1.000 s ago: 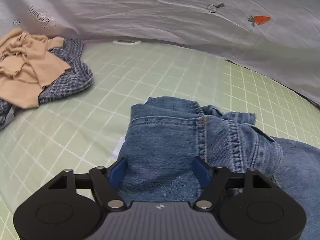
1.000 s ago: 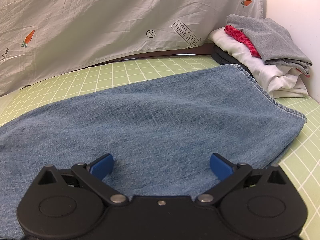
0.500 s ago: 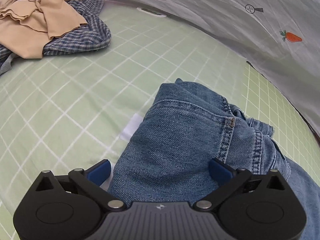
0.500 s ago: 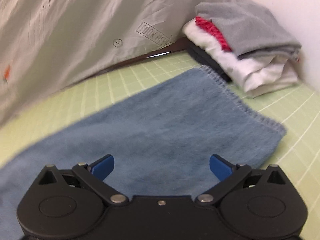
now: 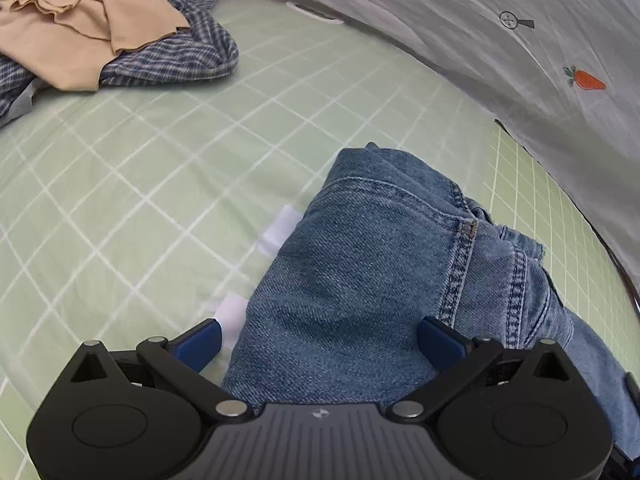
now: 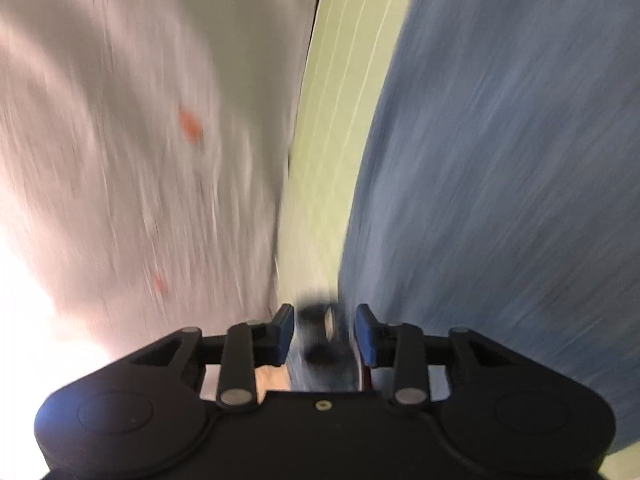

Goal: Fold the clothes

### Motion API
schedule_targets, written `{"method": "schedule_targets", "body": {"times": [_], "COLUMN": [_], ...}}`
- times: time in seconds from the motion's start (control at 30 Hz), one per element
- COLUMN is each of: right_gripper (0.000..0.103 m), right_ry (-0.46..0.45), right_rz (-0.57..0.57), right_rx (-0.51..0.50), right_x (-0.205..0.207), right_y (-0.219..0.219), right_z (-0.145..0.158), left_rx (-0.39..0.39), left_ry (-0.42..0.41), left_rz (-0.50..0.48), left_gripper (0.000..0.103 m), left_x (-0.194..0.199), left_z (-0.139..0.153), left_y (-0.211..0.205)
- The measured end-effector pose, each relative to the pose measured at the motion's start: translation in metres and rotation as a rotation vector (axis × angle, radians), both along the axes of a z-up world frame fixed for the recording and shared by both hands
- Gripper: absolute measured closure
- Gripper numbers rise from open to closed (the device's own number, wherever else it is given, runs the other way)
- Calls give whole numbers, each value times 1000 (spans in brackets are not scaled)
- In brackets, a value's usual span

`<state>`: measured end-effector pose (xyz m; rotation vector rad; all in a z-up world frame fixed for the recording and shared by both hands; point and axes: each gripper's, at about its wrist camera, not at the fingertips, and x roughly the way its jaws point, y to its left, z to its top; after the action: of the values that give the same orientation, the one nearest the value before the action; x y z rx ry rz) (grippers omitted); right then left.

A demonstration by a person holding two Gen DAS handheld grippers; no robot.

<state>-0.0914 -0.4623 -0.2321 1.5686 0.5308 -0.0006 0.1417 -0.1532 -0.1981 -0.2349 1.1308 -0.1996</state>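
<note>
Blue jeans (image 5: 360,280) lie on the green grid mat (image 5: 160,168), waistband end toward the back. My left gripper (image 5: 320,340) hovers over them with its jaws wide open, the denim lying beneath and between the blue fingertips (image 5: 200,340), not pinched. The right wrist view is rolled sideways and badly blurred. There the jeans (image 6: 500,200) fill the right side, with a strip of mat (image 6: 328,140) beside them. My right gripper (image 6: 325,330) is closing, its jaws narrow with a gap left. A dark blurred shape shows behind the gap, and I cannot tell what it is.
A crumpled beige garment (image 5: 80,28) lies on a plaid shirt (image 5: 180,60) at the mat's far left. A white sheet with carrot prints (image 5: 520,40) hangs along the back. Two white tape pieces (image 5: 276,232) sit on the mat beside the jeans.
The left gripper opened wider and shifted left along the jeans' waist. The right gripper swung and rolled sideways away from the folded stack, and its jaws went from wide to narrow.
</note>
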Motion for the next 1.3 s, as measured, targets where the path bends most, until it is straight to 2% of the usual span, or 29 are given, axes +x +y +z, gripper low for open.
{"method": "schedule_targets", "body": {"times": [0.13,0.23,0.27,0.4,0.5,0.57,0.6,0.63,0.7,0.8,0.87,0.97,1.03,1.07,1.1,1.13,1.17,1.2,1.3], "right_gripper": [68,67,67,63,56,55,61,85,87,88,88,87,75,73,66,41,25,0,0], "right_ry": [85,125,115,130,155,150,141,121,90,-57,-122,-45,122,210,245,247,232,217,181], "right_rz": [175,213,209,264,325,346,355,365,406,366,319,319,369,365,355,329,289,227,50], "right_rx": [-21,-36,-19,-59,-145,-209,-252,-301,-433,-473,-480,-542,-584,-609,-607,-583,-562,-584,-682], "right_x": [31,36,36,48,66,74,77,78,78,59,36,19,19,17,11,6,-1,-7,-31], "right_y": [40,54,56,65,75,84,87,90,96,89,77,62,61,62,62,60,57,51,29], "right_z": [-4,-7,-8,-8,-6,0,4,10,26,59,78,77,55,45,38,36,37,43,58], "left_rx": [-4,-6,-6,1,6,5,1,-9,-25,-27,-18,85,153,174,190,197,205,210,225], "left_ry": [-23,-40,-44,-54,-59,-60,-61,-62,-71,-128,-162,-148,-102,-89,-81,-82,-83,-82,-82], "left_rz": [-6,-11,-12,-17,-24,-27,-28,-31,-41,-87,-122,-209,-257,-265,-270,-270,-270,-270,-280], "left_gripper": [0,0,0,0,0,0,0,0,5,6,5,4,4,4,4,3,2,2,2], "left_x": [-4,-6,-6,-6,-5,-5,-4,-4,-4,-9,-12,-19,-23,-25,-27,-26,-26,-26,-24], "left_z": [-1,-2,-2,-2,-2,-2,-2,1,6,23,34,24,9,4,1,2,3,4,7], "left_y": [1,1,1,0,-1,-1,0,1,2,-1,-5,-29,-46,-51,-55,-55,-56,-56,-59]}}
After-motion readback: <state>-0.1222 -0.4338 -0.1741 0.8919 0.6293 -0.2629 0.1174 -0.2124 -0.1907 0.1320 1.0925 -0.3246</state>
